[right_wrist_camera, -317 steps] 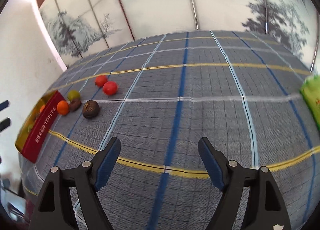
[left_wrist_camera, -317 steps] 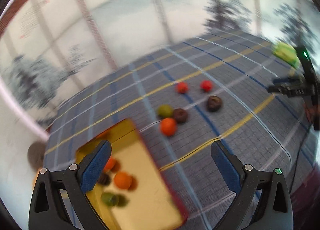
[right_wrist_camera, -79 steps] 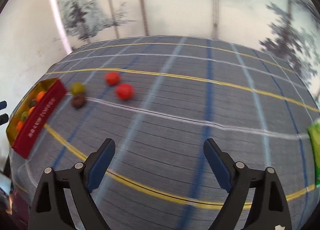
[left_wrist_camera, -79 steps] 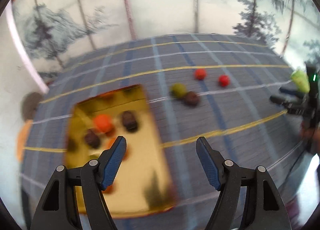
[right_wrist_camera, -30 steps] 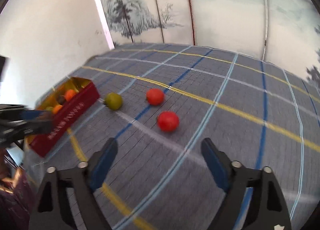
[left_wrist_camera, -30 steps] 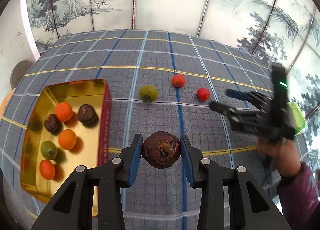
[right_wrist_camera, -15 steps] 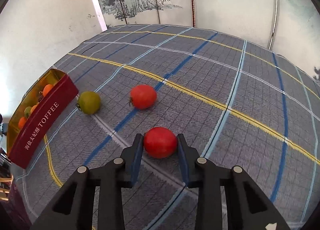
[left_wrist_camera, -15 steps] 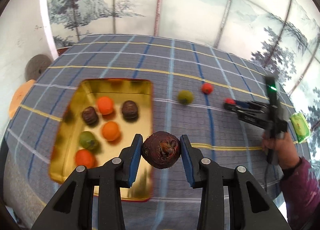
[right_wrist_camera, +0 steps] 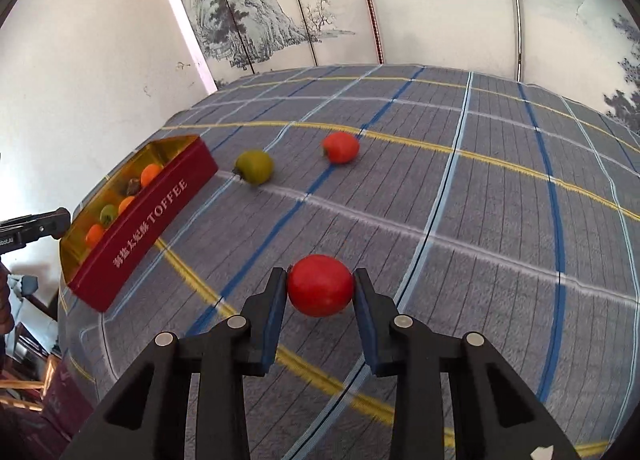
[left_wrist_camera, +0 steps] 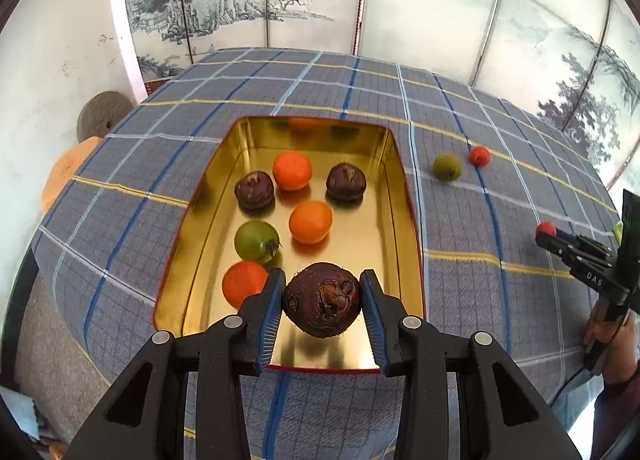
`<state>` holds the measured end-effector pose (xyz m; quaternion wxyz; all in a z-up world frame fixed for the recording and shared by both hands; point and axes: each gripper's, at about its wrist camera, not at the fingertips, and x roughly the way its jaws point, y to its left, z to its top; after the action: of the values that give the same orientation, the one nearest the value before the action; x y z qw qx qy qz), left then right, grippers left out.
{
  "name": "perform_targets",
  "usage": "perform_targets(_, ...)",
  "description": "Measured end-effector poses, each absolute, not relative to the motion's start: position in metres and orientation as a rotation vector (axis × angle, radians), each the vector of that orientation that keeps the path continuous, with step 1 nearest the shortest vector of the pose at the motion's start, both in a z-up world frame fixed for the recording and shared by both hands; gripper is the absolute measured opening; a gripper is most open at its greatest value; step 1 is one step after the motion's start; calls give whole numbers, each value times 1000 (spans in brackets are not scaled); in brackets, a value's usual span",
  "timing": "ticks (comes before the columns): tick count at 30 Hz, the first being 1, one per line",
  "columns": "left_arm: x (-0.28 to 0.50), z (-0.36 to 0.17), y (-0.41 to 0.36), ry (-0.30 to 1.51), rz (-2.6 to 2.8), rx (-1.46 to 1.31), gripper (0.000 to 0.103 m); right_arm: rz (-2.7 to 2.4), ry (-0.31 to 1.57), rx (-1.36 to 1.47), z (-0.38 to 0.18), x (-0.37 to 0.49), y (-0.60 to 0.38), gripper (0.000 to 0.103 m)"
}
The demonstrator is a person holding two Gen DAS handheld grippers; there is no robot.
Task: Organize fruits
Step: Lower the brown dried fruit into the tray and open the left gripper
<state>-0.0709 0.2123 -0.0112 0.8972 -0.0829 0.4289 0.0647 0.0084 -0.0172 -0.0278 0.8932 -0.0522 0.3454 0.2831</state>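
My left gripper (left_wrist_camera: pixel 322 306) is shut on a dark brown fruit (left_wrist_camera: pixel 322 304), held above the near end of the gold tin (left_wrist_camera: pixel 394 164). Several fruits lie in the tin: orange ones (left_wrist_camera: pixel 310 221), dark brown ones (left_wrist_camera: pixel 346 181) and a green one (left_wrist_camera: pixel 256 240). My right gripper (right_wrist_camera: pixel 320 286) is shut on a red fruit (right_wrist_camera: pixel 320 285), just above the plaid cloth. A green fruit (right_wrist_camera: pixel 255 166) and another red fruit (right_wrist_camera: pixel 341 146) lie on the cloth beyond it. The tin (right_wrist_camera: pixel 152 216) shows red sides marked TOFFEE at the left.
The plaid cloth (left_wrist_camera: pixel 500 300) covers a table that drops off at its near and left edges. A painted folding screen (right_wrist_camera: pixel 280 12) stands behind. A person's hand (left_wrist_camera: pixel 612 344) holds the right gripper at the far right of the left wrist view. A round stone (left_wrist_camera: pixel 102 116) sits left of the table.
My left gripper carried the brown fruit from the cloth to above the tin. My right gripper shut on the red fruit and the fruit now sits a little off the cloth.
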Motion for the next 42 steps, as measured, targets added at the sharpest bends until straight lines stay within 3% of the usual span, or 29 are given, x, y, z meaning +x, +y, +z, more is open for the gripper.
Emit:
perform_targets(36,-49,-44,197,920,118,-55,40,561,730,-106,-32,6,-17,31)
perform_targets(39,-51,-43,196,913,127,-48,42,560,729,-105,-32,6,-17,31)
perform_targets(42,-53,-39,196,899,135,-41,56,560,729,-107,-32,5,-17,31)
